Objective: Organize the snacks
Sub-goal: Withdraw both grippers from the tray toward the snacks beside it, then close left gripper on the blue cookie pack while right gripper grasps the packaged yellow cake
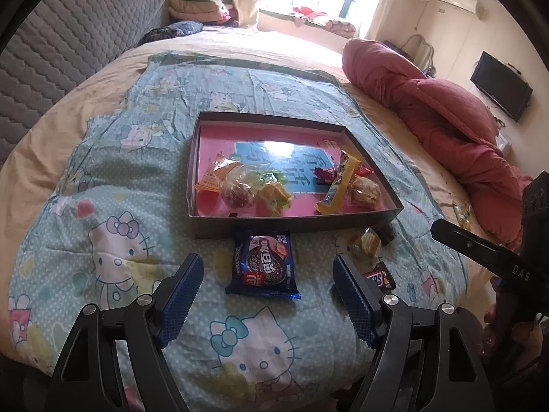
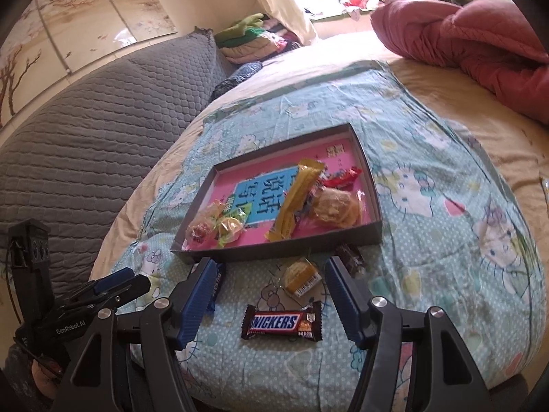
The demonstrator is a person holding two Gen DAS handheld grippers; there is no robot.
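A shallow dark box with a pink floor (image 1: pixel 206 130) (image 2: pixel 372 213) lies on the cartoon-cat sheet and holds several wrapped snacks, among them a long yellow bar (image 1: pixel 338 182) (image 2: pixel 295 199). In front of it lies a blue Oreo pack (image 1: pixel 262 264), between the tips of my open left gripper (image 1: pixel 267 267) and apart from both pads. A Snickers bar (image 2: pixel 282 321) (image 1: pixel 379 278) lies between the fingers of my open right gripper (image 2: pixel 269 278), untouched. A small yellow wrapped cake (image 2: pixel 302 276) (image 1: pixel 365 243) and a dark candy (image 2: pixel 350 255) (image 1: pixel 386 231) lie just beyond.
A rumpled pink quilt (image 1: pixel 446 110) (image 2: pixel 480 34) lies at the right, a grey quilted headboard cushion (image 1: pixel 68 34) (image 2: pixel 85 120) at the left. Folded clothes (image 1: pixel 202 3) sit by the window. The right gripper's body (image 1: pixel 497 257) shows at the left wrist view's right edge.
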